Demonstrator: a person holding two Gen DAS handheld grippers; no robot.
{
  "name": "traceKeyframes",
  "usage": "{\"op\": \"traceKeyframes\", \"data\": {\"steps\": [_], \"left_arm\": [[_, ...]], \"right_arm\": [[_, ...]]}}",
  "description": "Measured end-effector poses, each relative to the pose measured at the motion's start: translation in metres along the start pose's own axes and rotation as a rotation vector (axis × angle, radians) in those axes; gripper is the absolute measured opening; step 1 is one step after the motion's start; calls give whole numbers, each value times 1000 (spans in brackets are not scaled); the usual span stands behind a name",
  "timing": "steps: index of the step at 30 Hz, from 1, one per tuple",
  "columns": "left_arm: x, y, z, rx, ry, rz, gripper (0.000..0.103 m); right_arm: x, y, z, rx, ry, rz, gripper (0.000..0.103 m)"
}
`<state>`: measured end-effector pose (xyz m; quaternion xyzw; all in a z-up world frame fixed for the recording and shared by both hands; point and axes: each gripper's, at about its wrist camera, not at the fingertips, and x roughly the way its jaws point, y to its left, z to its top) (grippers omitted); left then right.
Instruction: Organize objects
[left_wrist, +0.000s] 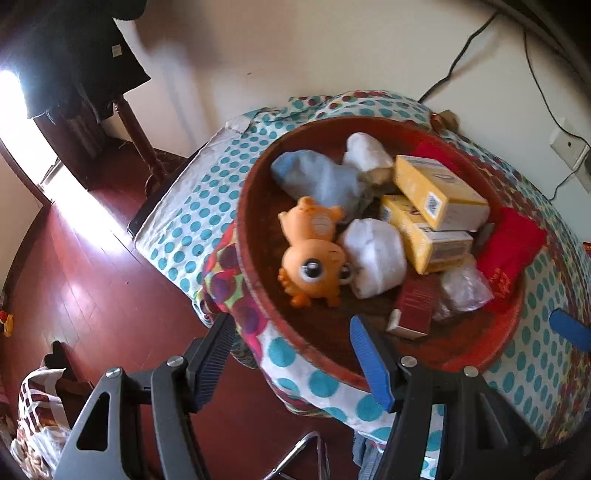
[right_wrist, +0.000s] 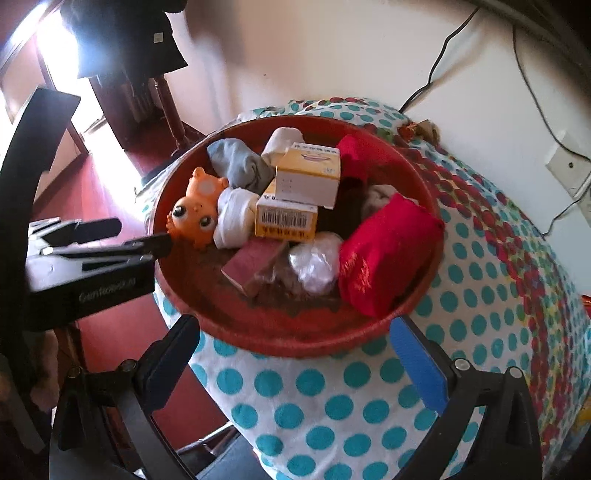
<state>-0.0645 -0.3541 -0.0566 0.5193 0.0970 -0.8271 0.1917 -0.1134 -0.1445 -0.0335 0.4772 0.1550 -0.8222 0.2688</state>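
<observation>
a white cloth with teal polka dots (right_wrist: 325, 402) covers the table, with a band of red and multicoloured dots (right_wrist: 517, 236) along its right side. behind it stands a cream wall (left_wrist: 295, 48), where 2 black cables (right_wrist: 439, 55) run down to a white wall socket (right_wrist: 569, 166). the floor is dark red wood (left_wrist: 85, 280), with bright glare from a doorway (left_wrist: 11, 92) at the left. a dark garment (left_wrist: 77, 55) hangs over a turned wooden post (left_wrist: 140, 140). a patterned bag (left_wrist: 37, 410) sits on the floor at the lower left.
</observation>
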Motion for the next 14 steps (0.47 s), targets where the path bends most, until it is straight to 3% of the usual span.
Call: {"op": "traceKeyframes", "data": {"steps": [9,14], "left_arm": [[-20,-40,-7,132,-80,33,68],[-30,-50,-9,153,-97,32,68]], "right_arm": [[-1,-9,-15,40,26,-4,103],[-5,-12,-18,47,30,-18,103]]}}
